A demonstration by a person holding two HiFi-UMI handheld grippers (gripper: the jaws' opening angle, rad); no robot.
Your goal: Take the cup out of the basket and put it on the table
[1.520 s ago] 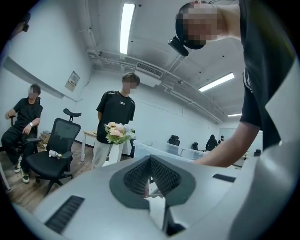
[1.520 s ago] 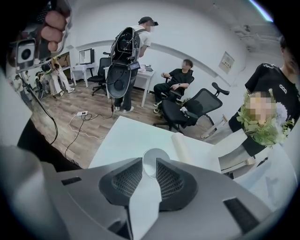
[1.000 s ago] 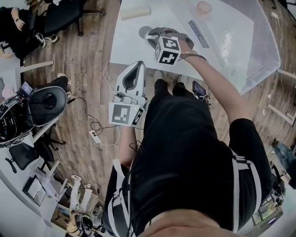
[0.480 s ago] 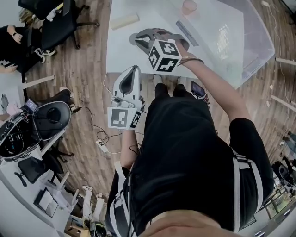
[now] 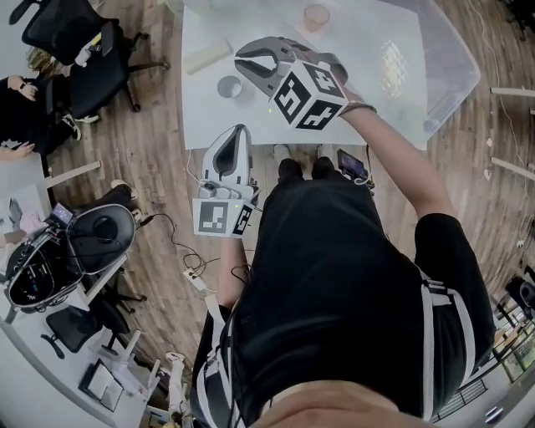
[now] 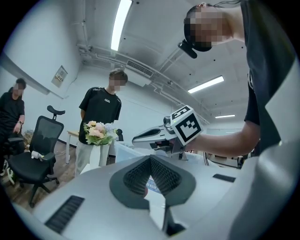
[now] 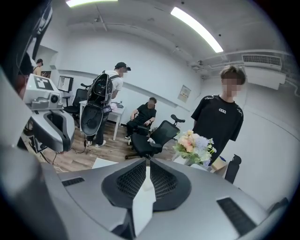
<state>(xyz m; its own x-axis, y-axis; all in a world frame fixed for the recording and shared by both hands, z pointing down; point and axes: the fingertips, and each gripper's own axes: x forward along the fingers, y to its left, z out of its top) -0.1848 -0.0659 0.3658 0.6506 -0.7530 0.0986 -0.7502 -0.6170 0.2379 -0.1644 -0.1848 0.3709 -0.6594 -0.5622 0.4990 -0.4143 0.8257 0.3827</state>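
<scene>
Head view first, from the left: we see a black office chair point(image 5: 92, 63) on the wood floor, then the white tabletop point(image 5: 196, 109). On it lie a cream oblong block point(image 5: 206, 57) and, just beside the right gripper's tips, a small grey round thing point(image 5: 228, 86); we cannot tell whether it is a cup or a lid. Below the tabletop's near edge we find the left gripper point(image 5: 237, 132), raised in front of the person's body, well apart from the things on the tabletop. In the left gripper view its fingers point(image 6: 140, 171) are together at the tips, with nothing between them.

Further right, the right gripper point(image 5: 249, 68) hovers over the tabletop. In the right gripper view its fingers point(image 7: 161, 176) are closing, only a narrow slit is left, and nothing stands between them. Beyond them we see a bouquet of pale flowers point(image 7: 192, 143) and a standing person in a black T-shirt point(image 7: 218, 117).

Right again, the small pink translucent cup point(image 5: 316, 15) appears to stand inside the large clear plastic basket point(image 5: 447, 84), near its left wall and well apart from both grippers.
</scene>
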